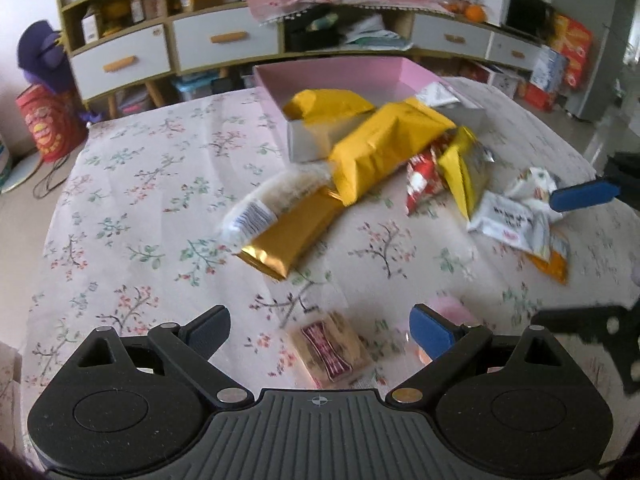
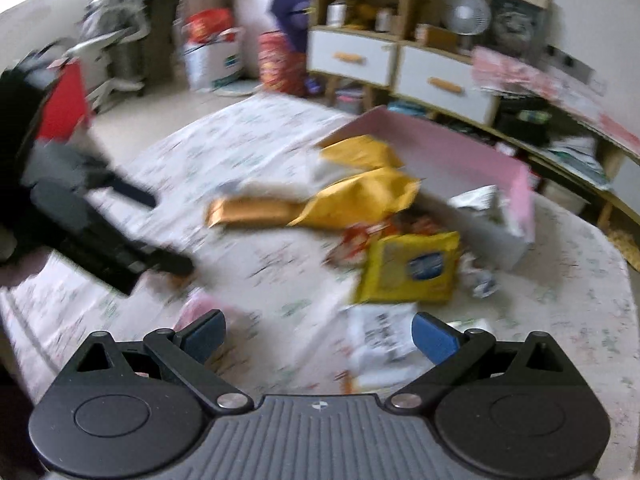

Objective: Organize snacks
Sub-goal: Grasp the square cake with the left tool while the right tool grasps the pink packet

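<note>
Yellow snack bag across pink box

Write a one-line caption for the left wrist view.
Open left gripper above a small tan wrapped snack on the floral tablecloth; pink cardboard box beyond.

The worktop is covered in pale cloth printed with floral sprigs. A pink box is seen, with yellow bags beside it.
</note>
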`<state>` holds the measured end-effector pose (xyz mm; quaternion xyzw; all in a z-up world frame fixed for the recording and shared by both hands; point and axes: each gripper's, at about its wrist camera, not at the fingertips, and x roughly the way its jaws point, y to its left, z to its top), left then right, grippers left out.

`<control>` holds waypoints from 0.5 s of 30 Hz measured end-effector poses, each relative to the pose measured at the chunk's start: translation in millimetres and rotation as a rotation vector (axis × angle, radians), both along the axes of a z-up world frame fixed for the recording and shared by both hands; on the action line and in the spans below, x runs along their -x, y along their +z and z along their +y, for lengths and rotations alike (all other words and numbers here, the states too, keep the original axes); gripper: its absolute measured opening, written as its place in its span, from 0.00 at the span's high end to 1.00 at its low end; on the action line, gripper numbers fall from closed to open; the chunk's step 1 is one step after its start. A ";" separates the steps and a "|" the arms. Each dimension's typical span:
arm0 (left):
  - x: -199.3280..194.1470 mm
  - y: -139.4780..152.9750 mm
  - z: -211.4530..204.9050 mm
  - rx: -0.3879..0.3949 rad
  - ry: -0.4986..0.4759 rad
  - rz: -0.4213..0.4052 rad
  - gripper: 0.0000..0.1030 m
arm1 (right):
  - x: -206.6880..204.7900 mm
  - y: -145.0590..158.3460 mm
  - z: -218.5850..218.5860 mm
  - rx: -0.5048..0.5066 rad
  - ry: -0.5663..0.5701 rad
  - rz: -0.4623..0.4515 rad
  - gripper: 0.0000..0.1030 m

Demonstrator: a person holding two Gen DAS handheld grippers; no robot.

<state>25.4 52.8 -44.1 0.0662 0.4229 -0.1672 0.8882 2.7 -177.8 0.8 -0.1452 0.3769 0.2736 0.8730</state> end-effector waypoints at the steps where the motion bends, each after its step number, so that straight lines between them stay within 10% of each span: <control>1: 1.8 -2.8 -1.2 -0.003 -0.013 0.003 0.05 | 5.0 -1.0 3.2 0.012 0.028 -0.007 0.24; 8: 7.7 -13.8 -8.4 -0.004 -0.046 0.036 0.08 | 28.7 -10.4 17.4 -0.014 0.158 0.008 0.24; 15: 7.7 -16.2 -10.5 -0.007 -0.023 0.065 0.38 | 38.3 -19.2 29.2 -0.049 0.176 0.049 0.24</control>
